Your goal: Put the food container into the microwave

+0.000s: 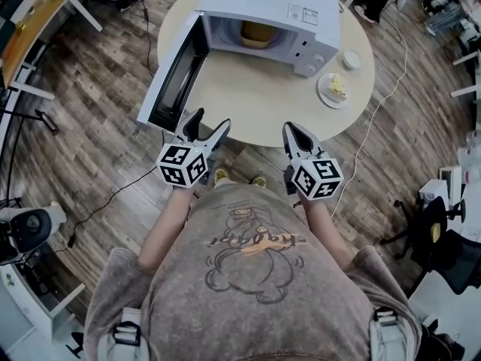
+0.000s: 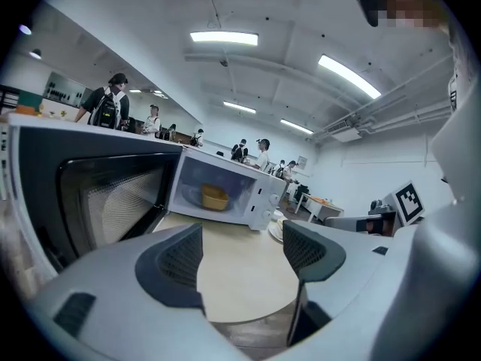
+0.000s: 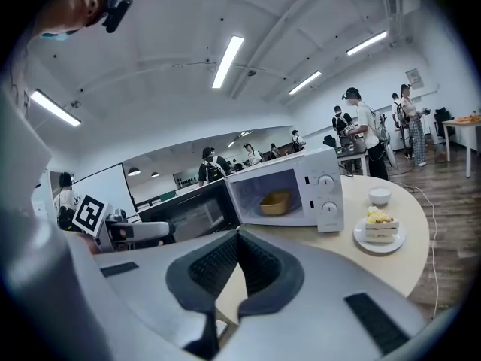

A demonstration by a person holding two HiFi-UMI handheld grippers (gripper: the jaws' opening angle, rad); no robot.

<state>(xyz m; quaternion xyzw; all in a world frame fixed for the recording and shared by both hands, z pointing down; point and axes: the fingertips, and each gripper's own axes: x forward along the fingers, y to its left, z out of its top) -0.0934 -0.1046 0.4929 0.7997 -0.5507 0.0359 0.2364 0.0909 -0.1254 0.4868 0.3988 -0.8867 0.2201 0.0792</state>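
Observation:
A yellow food container (image 1: 258, 33) (image 2: 214, 197) (image 3: 274, 201) sits inside the white microwave (image 1: 289, 10) (image 2: 248, 190) (image 3: 319, 183) on the round table (image 1: 255, 100). The microwave door (image 1: 171, 77) (image 2: 98, 194) (image 3: 184, 213) hangs wide open to the left. My left gripper (image 1: 205, 126) (image 2: 240, 258) is open and empty, held off the table's near edge, just below the door. My right gripper (image 1: 294, 132) (image 3: 239, 265) is shut on nothing, also at the near edge, well short of the microwave.
A plate with a slice of cake (image 1: 334, 89) (image 3: 379, 228) and a small white bowl (image 1: 351, 59) (image 3: 379, 195) stand right of the microwave. Cables (image 1: 379, 100) run across the wooden floor. Chairs and desks ring the table, and several people stand at the back.

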